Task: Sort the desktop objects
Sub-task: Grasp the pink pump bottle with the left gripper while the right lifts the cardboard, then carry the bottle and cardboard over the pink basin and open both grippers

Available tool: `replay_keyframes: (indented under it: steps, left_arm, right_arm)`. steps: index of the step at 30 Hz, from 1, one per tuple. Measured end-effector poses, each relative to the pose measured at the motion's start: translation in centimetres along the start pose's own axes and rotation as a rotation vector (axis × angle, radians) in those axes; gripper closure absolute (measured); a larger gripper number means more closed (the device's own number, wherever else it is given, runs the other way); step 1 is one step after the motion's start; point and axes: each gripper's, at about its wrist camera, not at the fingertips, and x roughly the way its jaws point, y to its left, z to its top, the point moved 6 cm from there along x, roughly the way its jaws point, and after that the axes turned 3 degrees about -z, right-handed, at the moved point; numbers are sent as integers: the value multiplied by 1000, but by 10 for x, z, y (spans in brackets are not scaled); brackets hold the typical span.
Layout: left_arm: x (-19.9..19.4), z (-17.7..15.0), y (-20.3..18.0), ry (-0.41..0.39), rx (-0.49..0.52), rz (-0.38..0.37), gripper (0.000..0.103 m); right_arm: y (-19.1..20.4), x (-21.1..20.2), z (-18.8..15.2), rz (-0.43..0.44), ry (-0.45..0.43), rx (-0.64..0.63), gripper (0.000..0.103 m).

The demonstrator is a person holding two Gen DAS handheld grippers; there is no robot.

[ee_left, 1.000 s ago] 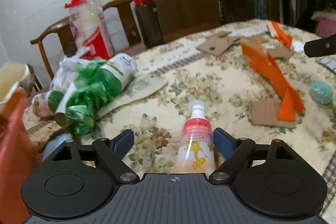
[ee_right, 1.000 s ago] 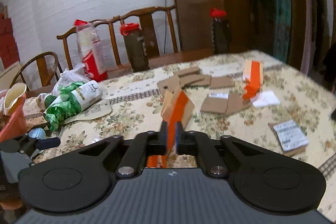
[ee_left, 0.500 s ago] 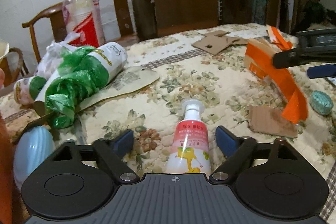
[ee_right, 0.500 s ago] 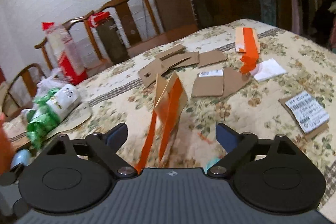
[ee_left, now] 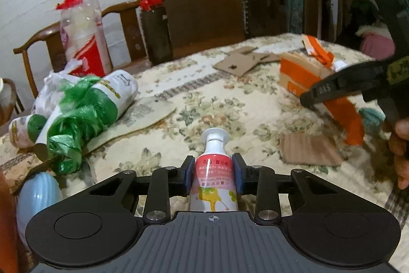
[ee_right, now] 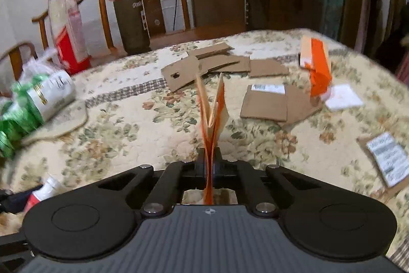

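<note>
A pink-and-white pump bottle (ee_left: 214, 145) lies on the floral tablecloth (ee_left: 230, 104), nozzle pointing away. My left gripper (ee_left: 211, 168) is closing on it, and its blue pads press the bottle's sides. My right gripper (ee_right: 209, 160) is shut on a folded orange-and-tan cardboard piece (ee_right: 213, 106), which stands on edge between the fingers and splays open at the top. In the left wrist view the right gripper (ee_left: 314, 99) comes in from the right, pinching that cardboard piece (ee_left: 299, 76). The bottle (ee_right: 42, 192) also shows at the lower left of the right wrist view.
A roll wrapped in green plastic (ee_left: 76, 114) and an insole-shaped card (ee_left: 145, 114) lie left. A pale blue egg shape (ee_left: 38, 193) sits near left. Flat brown cardboard pieces (ee_right: 212, 63), another orange box (ee_right: 317, 63) and a labelled card (ee_right: 388, 157) lie beyond. A hand (ee_left: 401, 145) is at right.
The left jaws have closed from wide open onto the bottle. The right gripper let go of the orange cardboard, opened wide, then shut on it again lower down.
</note>
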Motion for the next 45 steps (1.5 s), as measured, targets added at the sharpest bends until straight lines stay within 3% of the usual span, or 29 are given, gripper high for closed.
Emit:
replay_keyframes:
  steps: [14, 25, 34, 45]
  left_arm:
    - [-64, 37, 0, -115, 7, 62, 74]
    - [-127, 56, 14, -216, 6, 110, 73]
    - [-181, 56, 68, -262, -35, 206, 73]
    - [-246, 27, 181, -266, -129, 435, 72]
  right_arm:
    - [4, -72, 16, 107, -127, 19, 99]
    - [48, -128, 30, 185, -203, -35, 99]
    - [137, -155, 35, 309, -221, -127, 99]
    - [302, -178, 25, 499, -217, -274, 99]
